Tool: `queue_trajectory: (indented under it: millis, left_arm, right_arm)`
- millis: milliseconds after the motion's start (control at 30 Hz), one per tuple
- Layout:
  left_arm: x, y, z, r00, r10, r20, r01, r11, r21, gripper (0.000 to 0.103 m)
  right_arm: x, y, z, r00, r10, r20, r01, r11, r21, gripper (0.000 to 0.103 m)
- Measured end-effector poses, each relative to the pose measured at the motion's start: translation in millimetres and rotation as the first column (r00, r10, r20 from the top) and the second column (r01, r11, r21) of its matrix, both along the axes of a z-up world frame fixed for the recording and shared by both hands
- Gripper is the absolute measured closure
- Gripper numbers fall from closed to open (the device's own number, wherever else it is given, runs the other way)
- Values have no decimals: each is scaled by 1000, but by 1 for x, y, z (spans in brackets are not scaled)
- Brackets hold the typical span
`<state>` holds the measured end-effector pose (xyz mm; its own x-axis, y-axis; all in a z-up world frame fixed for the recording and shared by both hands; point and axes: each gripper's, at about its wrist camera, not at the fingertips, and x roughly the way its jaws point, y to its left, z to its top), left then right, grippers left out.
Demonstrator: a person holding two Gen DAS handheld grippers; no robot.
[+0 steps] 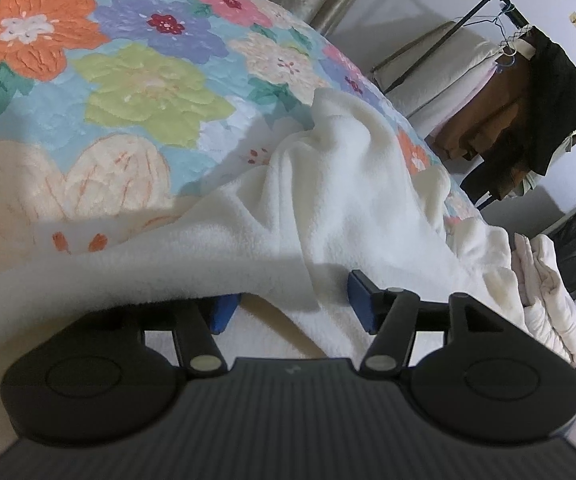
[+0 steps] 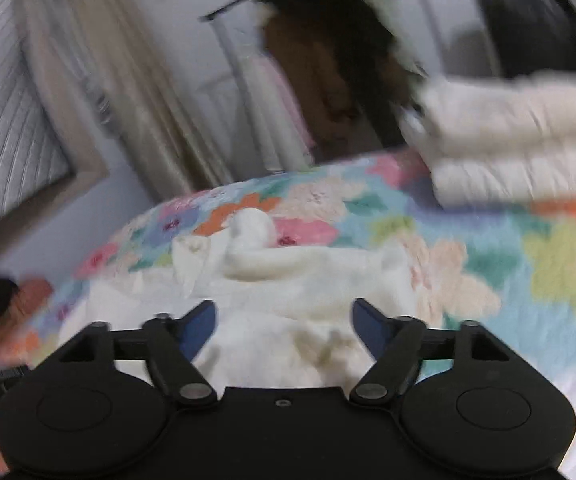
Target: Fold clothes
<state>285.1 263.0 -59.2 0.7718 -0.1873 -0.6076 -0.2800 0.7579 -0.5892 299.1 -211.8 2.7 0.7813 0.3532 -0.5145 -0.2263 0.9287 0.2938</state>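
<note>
A white fleece garment (image 1: pixel 339 200) lies rumpled on the flowered bedspread (image 1: pixel 136 92). In the left wrist view my left gripper (image 1: pixel 291 304) is open, its blue pads wide apart, and a fold of the garment drapes over the left finger and lies between the fingers. In the blurred right wrist view my right gripper (image 2: pixel 284 324) is open just above the same white garment (image 2: pixel 288 280), which lies bunched on the bedspread (image 2: pixel 527 264). Neither gripper pinches the cloth.
A stack of folded white clothes (image 2: pixel 519 136) sits on the bed at the right; it also shows in the left wrist view (image 1: pixel 543 300). A clothes rack with dark garments (image 1: pixel 527 112) stands beyond the bed. Curtains (image 2: pixel 136 92) hang behind.
</note>
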Motion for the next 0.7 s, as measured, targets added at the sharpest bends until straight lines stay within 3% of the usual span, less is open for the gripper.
queue_trajectory:
  millis: [67,133,200,267,467,567,633,700]
  left_arm:
    - [1,-2,1,1000,-7,-4,7,1000,14,43]
    - [2,-4,0,1000,-11,-10,11,1000,25,42]
    - [2,-5,1,1000,-16,-13,16,999,36,42]
    - [2,-6,2,1000,-22,-19,22,999,42,42]
    - [3,-5,2,999,-25,-38,26,999,40,42]
    - [7,-6,2,997,-40,-73,44,998,52,42]
    - [8,-6,6,994,-41,-98,47,997,54,42]
    - [6,-7,13,990,-45,-132,53,997,56,41]
  right_arm:
    - [13,13,-14,994,44,-96,-45,999,-6,16]
    - [25,18,-36,977,36,-212,-37,999,-4,22]
    - [28,18,-48,967,8,-255,-21,999,-50,54]
    - [25,15,-41,981,23,-194,-39,996,-81,81]
    - [17,17,-29,995,28,-98,-47,980,-193,83]
    - [24,10,-55,981,13,-195,-48,984,-173,83]
    - [23,13,-51,981,15,-194,-53,980,-194,81]
    - [20,14,-47,980,12,-199,-52,978,-200,68]
